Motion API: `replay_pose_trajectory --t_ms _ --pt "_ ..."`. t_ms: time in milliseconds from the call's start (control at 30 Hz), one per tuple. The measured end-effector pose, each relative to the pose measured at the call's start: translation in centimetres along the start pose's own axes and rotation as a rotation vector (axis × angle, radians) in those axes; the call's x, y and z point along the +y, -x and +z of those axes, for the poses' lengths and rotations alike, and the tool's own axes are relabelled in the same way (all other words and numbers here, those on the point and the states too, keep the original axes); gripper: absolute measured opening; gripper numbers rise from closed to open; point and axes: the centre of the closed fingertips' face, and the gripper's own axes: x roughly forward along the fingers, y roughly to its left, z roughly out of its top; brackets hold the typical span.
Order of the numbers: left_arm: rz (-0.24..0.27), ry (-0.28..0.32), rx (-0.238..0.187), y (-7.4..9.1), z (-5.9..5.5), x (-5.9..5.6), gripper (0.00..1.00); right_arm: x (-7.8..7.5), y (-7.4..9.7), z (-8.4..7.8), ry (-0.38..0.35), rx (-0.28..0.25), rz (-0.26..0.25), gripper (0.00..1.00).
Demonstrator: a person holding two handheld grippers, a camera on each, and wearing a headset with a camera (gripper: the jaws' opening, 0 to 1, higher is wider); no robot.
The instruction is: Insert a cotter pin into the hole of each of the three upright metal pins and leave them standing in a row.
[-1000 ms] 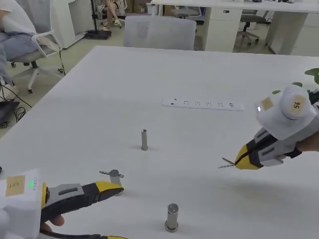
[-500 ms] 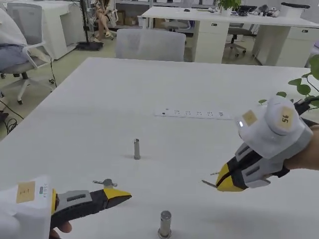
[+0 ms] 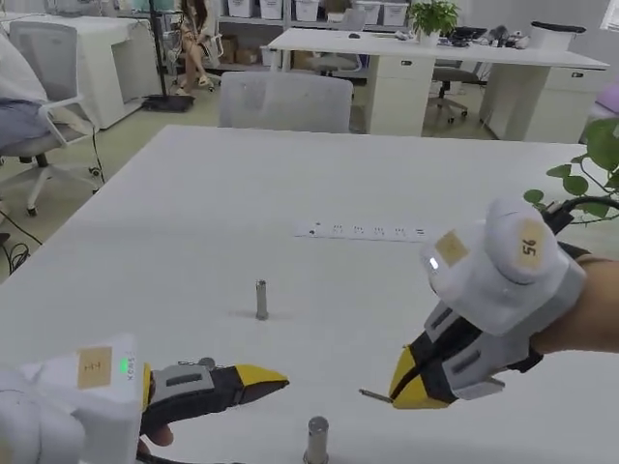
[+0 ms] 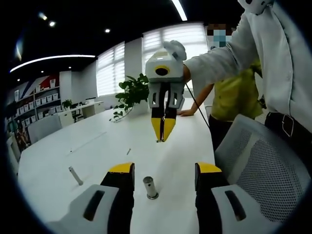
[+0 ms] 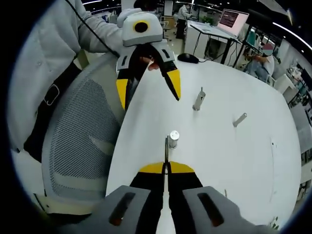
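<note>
Head view looks down on a white table with a power strip lying across its far part. The right gripper hangs over the near right side, its jaws pressed together on a thin cotter pin that pokes out leftward from their tips. The left gripper is low at the near left, jaws spread wide and holding nothing. The near metal pin stands upright between the two grippers, apart from both. The far metal pin stands alone toward mid-table. The third metal pin is mostly hidden behind the left gripper; the right gripper view shows an inserted cotter pin across its top.
</note>
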Motion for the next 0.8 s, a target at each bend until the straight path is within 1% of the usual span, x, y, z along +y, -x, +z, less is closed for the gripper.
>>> replay_pose_trajectory --t_ms 100,233,333,400,500,533,667,800 --pt "-0.012 -0.005 0.001 -0.3 0.1 -0.3 0.47 0.6 -0.2 0.3 0.007 0.007 0.017 0.02" --pt "-0.03 -0.015 0.005 -0.7 0.2 -0.7 0.44 1.3 -0.5 1.0 0.017 0.012 0.041 0.02" --pt "-0.042 -0.006 -0.004 -1.1 0.6 -1.0 0.42 1.8 -0.8 1.5 0.029 0.02 0.06 0.02" --pt "-0.041 -0.015 -0.006 -1.4 0.8 -1.1 0.39 2.0 -1.0 1.7 0.035 0.024 0.066 0.02" --pt "-0.043 -0.033 0.005 -1.7 0.7 -1.2 0.33 2.3 -1.2 2.1 0.039 0.028 0.081 0.02" --pt "-0.049 -0.04 0.012 -1.8 0.6 -1.4 0.32 2.5 -1.2 2.2 0.04 0.029 0.089 0.02" --pt "-0.068 -0.044 0.021 -2.1 0.5 -1.8 0.31 2.8 -1.5 2.4 0.041 0.034 0.096 0.02" --pt "-0.084 -0.047 0.032 -2.3 0.4 -2.2 0.26 3.1 -1.6 2.8 0.042 0.04 0.106 0.02"
